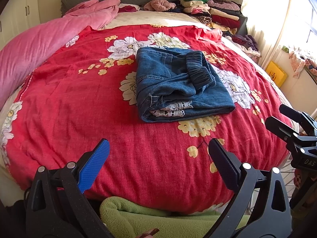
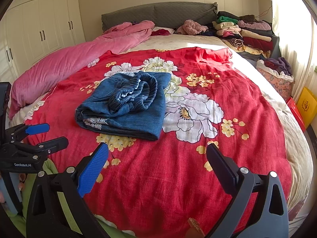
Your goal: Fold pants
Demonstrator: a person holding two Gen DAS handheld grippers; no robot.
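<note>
Blue denim pants (image 1: 178, 83) (image 2: 126, 105) lie folded into a compact stack in the middle of the red floral bedspread (image 1: 79, 103) (image 2: 198, 168), with the elastic waistband on top and white lace trim showing at the near edge. My left gripper (image 1: 158, 148) hovers open near the bed's front edge, well short of the pants, with nothing between its fingers. My right gripper (image 2: 157, 152) is open and empty too, just in front of the pants' near edge. Each gripper shows in the other's view, the right (image 1: 285, 119) and the left (image 2: 45, 136).
A pink quilt (image 1: 39, 45) lies along the bed's left side. Stacks of folded clothes (image 1: 216, 11) sit at the back right by the grey headboard (image 2: 158, 13). A green fleece (image 1: 138, 212) is below the near edge. A yellow box (image 2: 307, 105) and a basket of clothes (image 2: 277, 75) stand at the right.
</note>
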